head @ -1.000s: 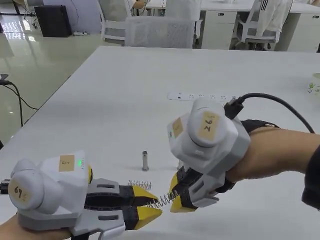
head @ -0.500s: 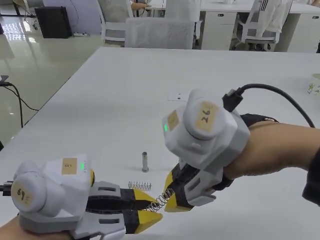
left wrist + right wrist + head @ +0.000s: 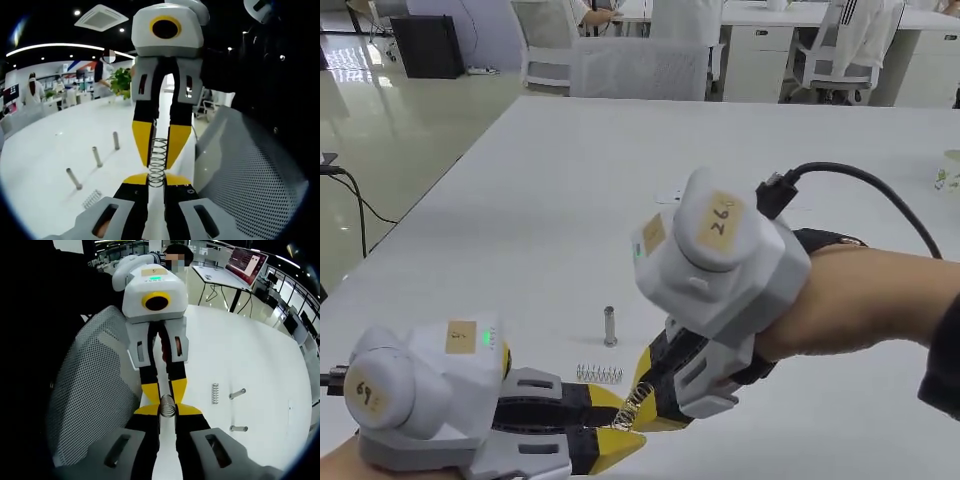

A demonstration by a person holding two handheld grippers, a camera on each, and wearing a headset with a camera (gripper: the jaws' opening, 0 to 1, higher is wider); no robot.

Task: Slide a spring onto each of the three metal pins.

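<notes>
A short metal spring hangs just above the white table, caught between two grippers that meet tip to tip. My left gripper comes in from the bottom left and is shut on one end. My right gripper reaches down from the right and is shut on the other end. In the left gripper view the spring runs from my own yellow tips up between the right gripper's fingers. Three upright metal pins stand bare in a row. A second spring lies flat in front of a pin.
A white power strip lies further back on the table, partly hidden behind the right gripper. A black cable trails from the right gripper. Chairs and desks stand beyond the far edge.
My right gripper has moved left and down, closer to the left gripper. The spring between them shows shorter and steeper. The loose spring and the pin have stayed put.
</notes>
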